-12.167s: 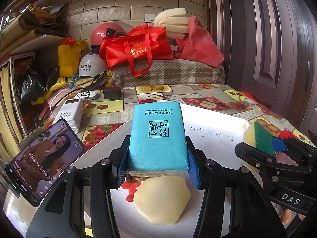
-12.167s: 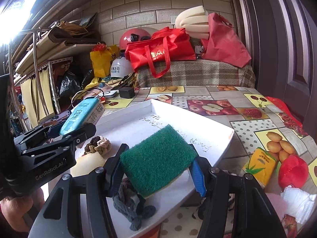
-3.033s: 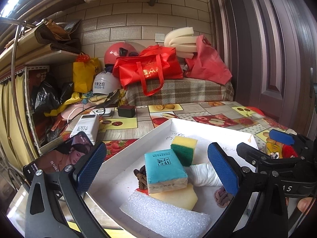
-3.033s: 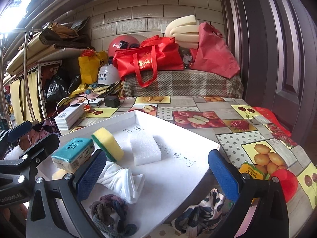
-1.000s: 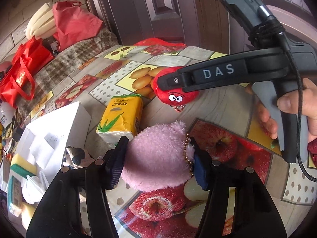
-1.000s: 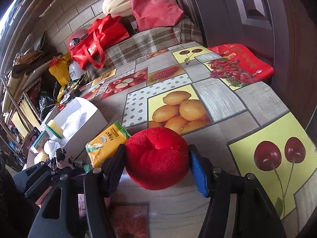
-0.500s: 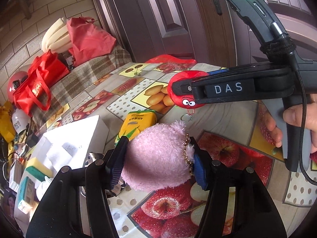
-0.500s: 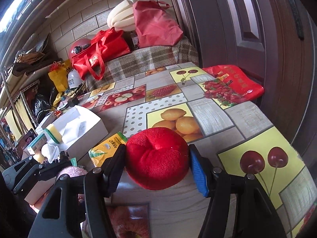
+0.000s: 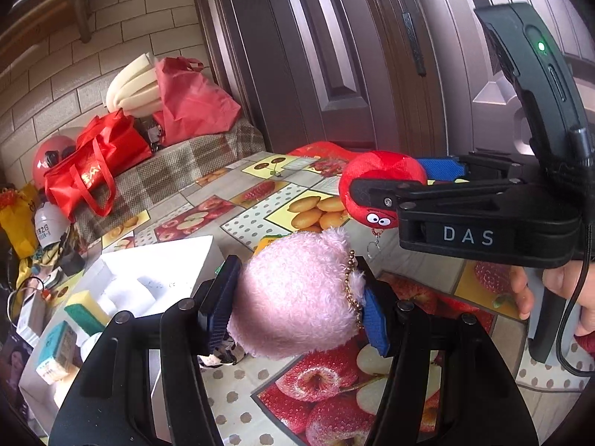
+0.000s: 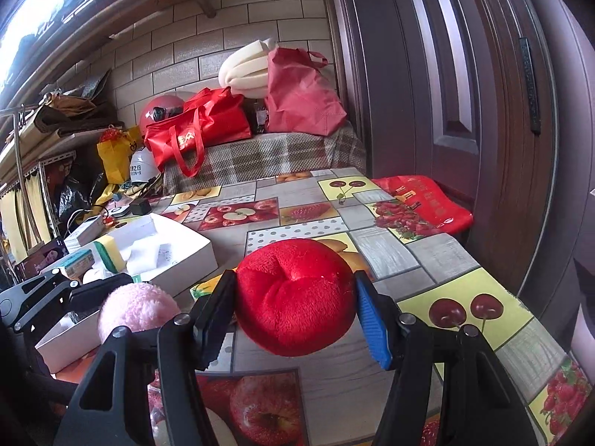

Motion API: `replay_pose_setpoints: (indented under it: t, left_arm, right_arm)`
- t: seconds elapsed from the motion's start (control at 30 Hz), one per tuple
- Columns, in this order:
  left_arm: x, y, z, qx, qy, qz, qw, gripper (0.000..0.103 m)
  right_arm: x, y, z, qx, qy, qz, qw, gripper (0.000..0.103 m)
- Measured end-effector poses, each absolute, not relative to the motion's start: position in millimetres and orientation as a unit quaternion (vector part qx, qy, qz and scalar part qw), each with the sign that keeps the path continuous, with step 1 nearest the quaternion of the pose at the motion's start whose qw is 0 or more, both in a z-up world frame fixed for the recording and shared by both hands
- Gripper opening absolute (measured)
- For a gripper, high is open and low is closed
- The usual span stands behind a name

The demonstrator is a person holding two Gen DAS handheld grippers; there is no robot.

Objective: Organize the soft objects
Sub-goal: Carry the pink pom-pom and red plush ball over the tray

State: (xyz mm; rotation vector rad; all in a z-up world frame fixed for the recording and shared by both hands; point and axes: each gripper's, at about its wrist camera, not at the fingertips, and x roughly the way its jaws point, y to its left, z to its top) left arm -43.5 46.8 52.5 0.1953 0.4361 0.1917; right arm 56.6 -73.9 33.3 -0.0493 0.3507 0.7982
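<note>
Claws both grip plush toys near the white box (image 10: 174,251): left claw (image 9: 297,308) a pink toy (image 9: 297,297), right claw (image 10: 293,316) a red toy (image 10: 293,297).

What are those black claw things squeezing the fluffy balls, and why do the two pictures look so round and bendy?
They are hand-held grabbers, not a robot. A person holds one in each hand; you can see fingers on a handle. Each grabber carries a wide-eyed camera that looks along its two fingers, which bends the picture.

One picture comes from the left gripper. It is squeezing a pink plush toy with a little gold bead chain. The other comes from the right gripper, which is squeezing a red plush toy. From the left camera you can see that toy's googly eyes.

Below is a table with a fruit-picture cloth. On it sits a white tray holding a yellow and green sponge, a teal tissue pack and white foam. A yellow tissue pack lies beside the tray.
</note>
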Motion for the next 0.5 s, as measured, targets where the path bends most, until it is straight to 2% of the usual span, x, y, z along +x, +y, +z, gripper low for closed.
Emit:
replay_pose_setpoints:
  t: [0.5]
  left_arm:
    - [-88.7, 70.2, 63.7, 0.037, 0.158, 0.107, 0.981, 0.06]
  right_arm:
    - [29.8, -70.6, 35.1, -0.031, 0.152, 0.379, 0.912, 0.062]
